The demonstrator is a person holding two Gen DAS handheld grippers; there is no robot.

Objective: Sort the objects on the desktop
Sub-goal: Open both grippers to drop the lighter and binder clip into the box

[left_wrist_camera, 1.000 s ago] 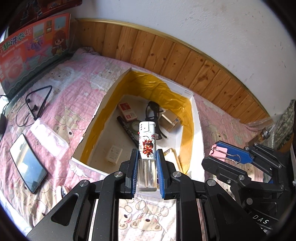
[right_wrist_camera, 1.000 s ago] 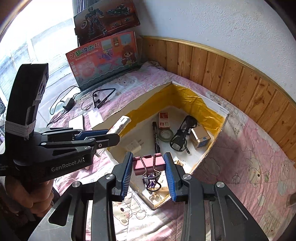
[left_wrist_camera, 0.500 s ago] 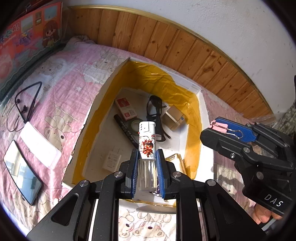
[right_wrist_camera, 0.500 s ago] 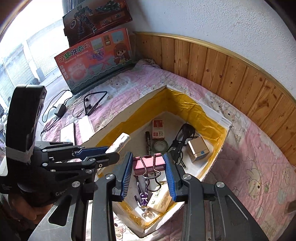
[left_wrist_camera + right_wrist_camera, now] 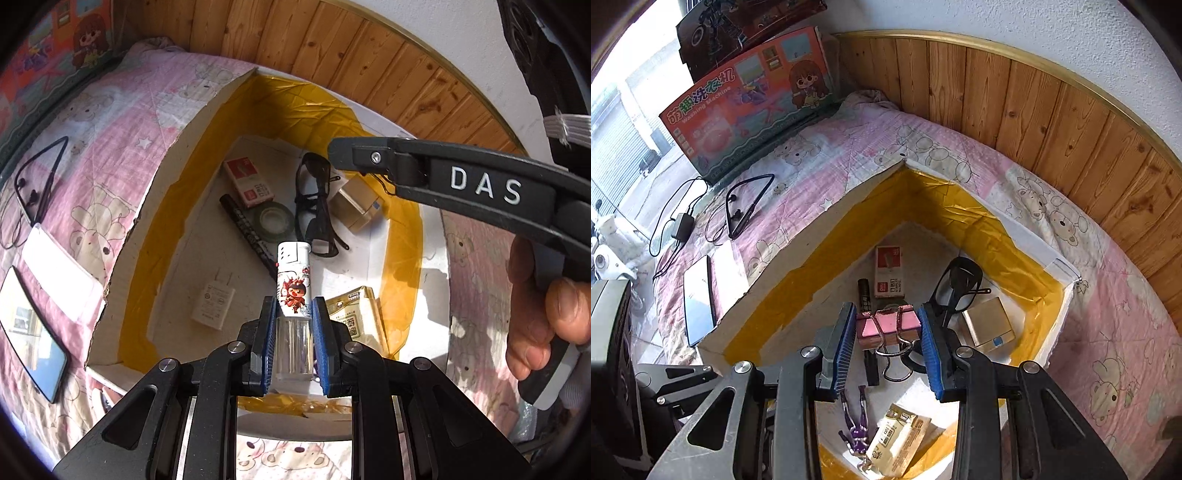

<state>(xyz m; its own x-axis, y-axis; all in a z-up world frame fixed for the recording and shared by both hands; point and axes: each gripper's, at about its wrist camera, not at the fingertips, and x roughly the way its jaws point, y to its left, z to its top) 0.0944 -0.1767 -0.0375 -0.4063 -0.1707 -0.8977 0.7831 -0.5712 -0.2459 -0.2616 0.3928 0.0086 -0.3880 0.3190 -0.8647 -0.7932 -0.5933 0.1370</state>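
My left gripper (image 5: pixel 293 339) is shut on a white lighter (image 5: pixel 293 284) with a red cartoon figure, held upright over the near end of the yellow-lined box (image 5: pixel 177 192). My right gripper (image 5: pixel 888 343) is shut on a pink binder clip (image 5: pixel 888 325), held over the box (image 5: pixel 831 236) interior. Its arm crosses the upper right of the left wrist view. The box holds black glasses (image 5: pixel 317 206), a red-and-white pack (image 5: pixel 249 181), a marker (image 5: pixel 245 229), a tape roll (image 5: pixel 275 221), a white charger plug (image 5: pixel 214 302), a gold box (image 5: pixel 356 206) and a snack packet (image 5: pixel 354 314).
The box lies on a pink bear-print quilt (image 5: pixel 1108 350) against a wood-panelled wall. Left of it lie a phone (image 5: pixel 33 339), a white case (image 5: pixel 59 273) and neckband earphones (image 5: pixel 33 177). A toy washing-machine carton (image 5: pixel 750 99) leans at the back left. A purple keychain (image 5: pixel 857 424) lies inside the box.
Both grippers have moved forward and down over the box, still holding the lighter and the binder clip. The right gripper now reaches further across the box in the left wrist view.
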